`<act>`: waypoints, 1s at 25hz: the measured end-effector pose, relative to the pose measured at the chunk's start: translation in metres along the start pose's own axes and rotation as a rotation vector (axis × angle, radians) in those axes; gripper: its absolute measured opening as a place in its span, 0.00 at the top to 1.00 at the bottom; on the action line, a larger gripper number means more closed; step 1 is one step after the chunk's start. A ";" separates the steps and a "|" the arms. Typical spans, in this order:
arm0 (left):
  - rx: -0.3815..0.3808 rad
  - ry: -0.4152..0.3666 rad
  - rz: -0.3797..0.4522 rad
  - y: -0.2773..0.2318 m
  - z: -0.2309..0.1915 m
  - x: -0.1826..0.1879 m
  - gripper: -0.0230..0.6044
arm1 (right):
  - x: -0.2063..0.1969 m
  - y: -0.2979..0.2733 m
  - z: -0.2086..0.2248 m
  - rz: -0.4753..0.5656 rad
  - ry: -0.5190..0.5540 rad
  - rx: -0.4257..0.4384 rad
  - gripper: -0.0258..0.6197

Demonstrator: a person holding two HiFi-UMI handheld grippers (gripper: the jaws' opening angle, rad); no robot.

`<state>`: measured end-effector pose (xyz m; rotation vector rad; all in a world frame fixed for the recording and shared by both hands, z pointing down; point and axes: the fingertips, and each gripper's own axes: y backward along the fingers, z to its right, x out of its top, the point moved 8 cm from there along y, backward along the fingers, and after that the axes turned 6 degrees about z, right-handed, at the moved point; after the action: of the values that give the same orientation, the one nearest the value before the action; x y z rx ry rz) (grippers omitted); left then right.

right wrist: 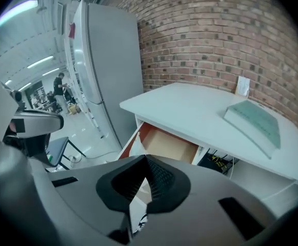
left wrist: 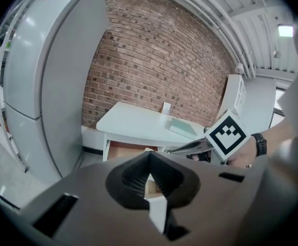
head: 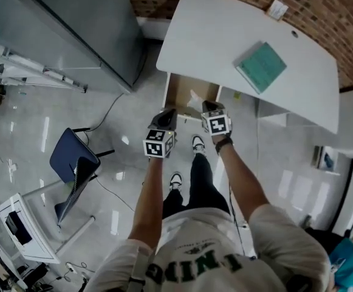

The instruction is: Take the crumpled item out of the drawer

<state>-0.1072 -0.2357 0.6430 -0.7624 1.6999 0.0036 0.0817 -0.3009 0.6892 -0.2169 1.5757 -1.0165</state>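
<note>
The drawer under the white desk is pulled out, showing its brown inside. A white crumpled item lies in it, toward the right. My left gripper hovers over the drawer's front edge with its jaws shut and empty. My right gripper hangs beside the crumpled item, just right of it, jaws shut with nothing between them. In the left gripper view the shut jaws point at the drawer. The right gripper view looks over its shut jaws into the drawer.
A green book and a small white box lie on the desk. A tall grey cabinet stands to the left, a blue chair behind it on the floor. The person's shoes stand just before the drawer.
</note>
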 end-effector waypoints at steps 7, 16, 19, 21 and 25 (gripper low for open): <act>-0.007 -0.045 0.062 0.045 0.026 0.045 0.98 | 0.018 0.084 -0.009 0.135 -0.057 -0.089 0.96; -0.001 -0.204 0.136 0.096 0.059 0.117 0.98 | 0.045 0.184 -0.021 0.384 -0.101 -0.205 0.96; -0.005 -0.224 0.185 0.113 0.072 0.134 0.98 | 0.054 0.219 -0.031 0.452 -0.109 -0.224 0.96; -0.006 -0.242 0.220 0.126 0.080 0.147 0.98 | 0.060 0.239 -0.034 0.489 -0.102 -0.240 0.96; -0.006 -0.266 0.285 0.151 0.095 0.170 0.98 | 0.076 0.280 -0.041 0.575 -0.095 -0.258 0.96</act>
<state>-0.1092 -0.1616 0.4083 -0.4941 1.5395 0.2950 0.1316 -0.1610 0.4361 0.0179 1.5502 -0.3521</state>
